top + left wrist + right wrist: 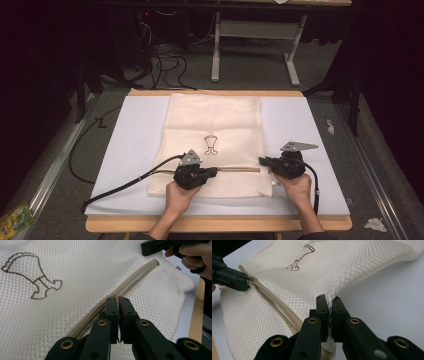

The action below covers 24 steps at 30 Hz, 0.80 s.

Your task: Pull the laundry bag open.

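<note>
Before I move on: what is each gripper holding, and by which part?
Left gripper pinches the mesh bag at its zipper; right gripper clamps the bag's edge at the zipper's end.

Both grippers are black — the left gripper (212, 172) and right gripper (264, 161) each carry a grey three-cornered plate, a trailing black cable, and brass-ringed pivots along their jaws.

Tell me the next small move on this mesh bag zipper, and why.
Probably slide the left gripper along the zipper toward the right gripper. The left jaws look shut at the slider end of the zipper, and the right jaws are shut on the mesh bag edge at the far end, holding it taut. The zipper between them looks open, though I can't be sure.
</note>
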Available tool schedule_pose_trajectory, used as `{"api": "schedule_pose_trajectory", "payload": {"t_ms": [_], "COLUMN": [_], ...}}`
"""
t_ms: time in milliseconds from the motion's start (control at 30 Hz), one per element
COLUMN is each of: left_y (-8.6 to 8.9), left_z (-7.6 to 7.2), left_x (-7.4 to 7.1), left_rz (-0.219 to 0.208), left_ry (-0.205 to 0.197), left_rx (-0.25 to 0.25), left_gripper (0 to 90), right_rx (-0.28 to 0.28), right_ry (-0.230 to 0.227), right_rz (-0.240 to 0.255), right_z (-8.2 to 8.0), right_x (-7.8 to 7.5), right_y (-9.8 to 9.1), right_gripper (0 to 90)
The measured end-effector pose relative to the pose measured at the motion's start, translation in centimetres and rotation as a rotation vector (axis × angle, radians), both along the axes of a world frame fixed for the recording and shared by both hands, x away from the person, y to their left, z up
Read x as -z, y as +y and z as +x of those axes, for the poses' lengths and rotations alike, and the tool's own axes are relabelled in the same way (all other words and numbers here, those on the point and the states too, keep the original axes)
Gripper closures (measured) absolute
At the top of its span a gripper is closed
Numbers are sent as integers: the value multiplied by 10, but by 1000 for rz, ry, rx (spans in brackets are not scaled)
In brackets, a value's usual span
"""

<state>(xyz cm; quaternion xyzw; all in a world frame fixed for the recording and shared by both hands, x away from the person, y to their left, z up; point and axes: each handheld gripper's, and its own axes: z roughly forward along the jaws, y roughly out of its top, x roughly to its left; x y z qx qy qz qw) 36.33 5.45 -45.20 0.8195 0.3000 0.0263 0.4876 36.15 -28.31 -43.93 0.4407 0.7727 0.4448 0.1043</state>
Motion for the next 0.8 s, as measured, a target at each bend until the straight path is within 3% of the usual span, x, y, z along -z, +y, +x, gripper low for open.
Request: {"api": "schedule_pose_trajectory", "payload": {"t_ms": [233, 467, 800], "left_y": [9, 12, 15], "left_z": [1, 1, 1], "left_x": [2, 0, 0], "left_rz": [-18, -13, -15], "left_ry": [18, 4, 16], "left_rx": [-14, -16, -16], "left_gripper": [870, 870, 870], "right_rx": [6, -5, -12], "right_ry": [-2, -12, -21], "right_rz": [2, 0, 9], "right_z": [0, 0, 0], "right_x": [1, 0, 0], "right_y": [0, 1, 0], "right_gripper": [875, 877, 876]}}
